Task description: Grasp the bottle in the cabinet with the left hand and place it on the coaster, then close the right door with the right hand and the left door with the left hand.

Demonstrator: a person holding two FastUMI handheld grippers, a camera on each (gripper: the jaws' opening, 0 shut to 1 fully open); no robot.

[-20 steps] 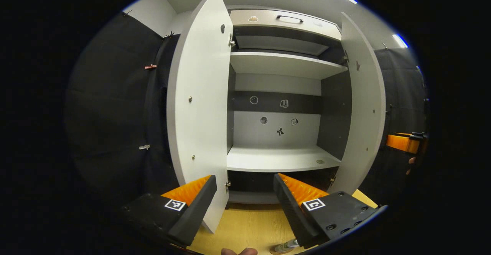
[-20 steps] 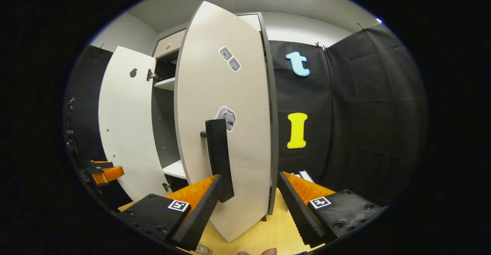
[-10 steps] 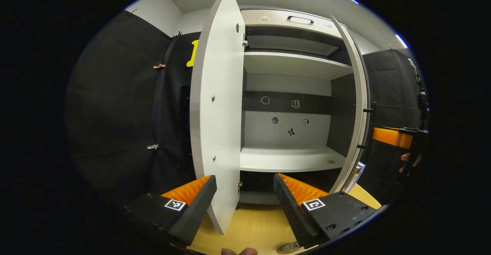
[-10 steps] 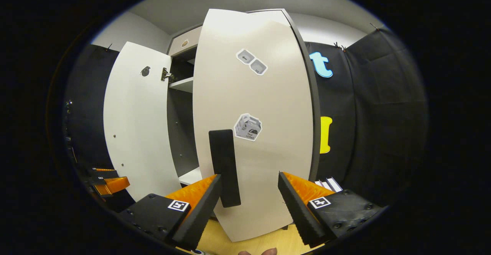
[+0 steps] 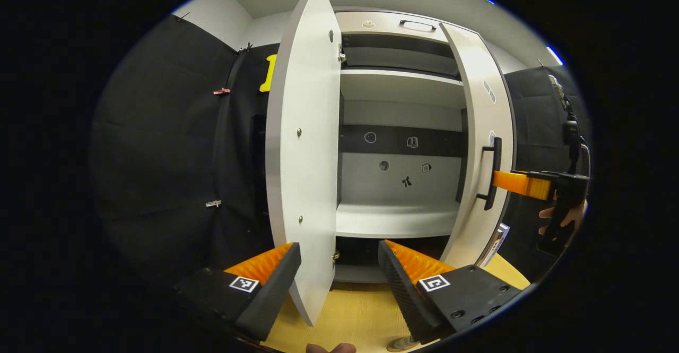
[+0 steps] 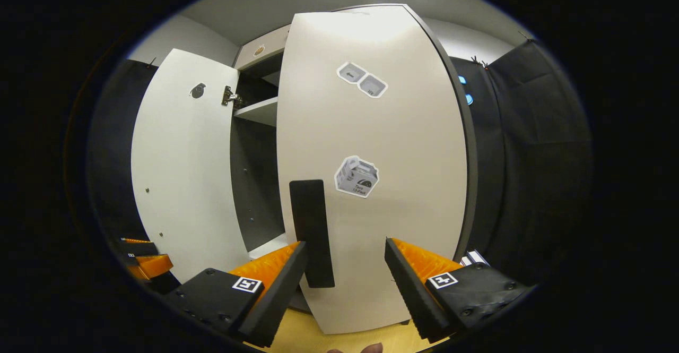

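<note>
right door [image 6: 371, 183] further shut, right claw [image 6: 345, 268] against it

Matt white door [image 6: 371, 146], pale wood-grain tabletop [image 5: 350, 310]

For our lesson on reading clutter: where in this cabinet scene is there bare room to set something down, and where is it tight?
Free: the white lower shelf between the open white left door and the part-closed white right door, and the white upper shelf. Also the wooden tabletop before the cabinet. Tight: the right door's black handle, beside the right gripper, jaws apart.
</note>
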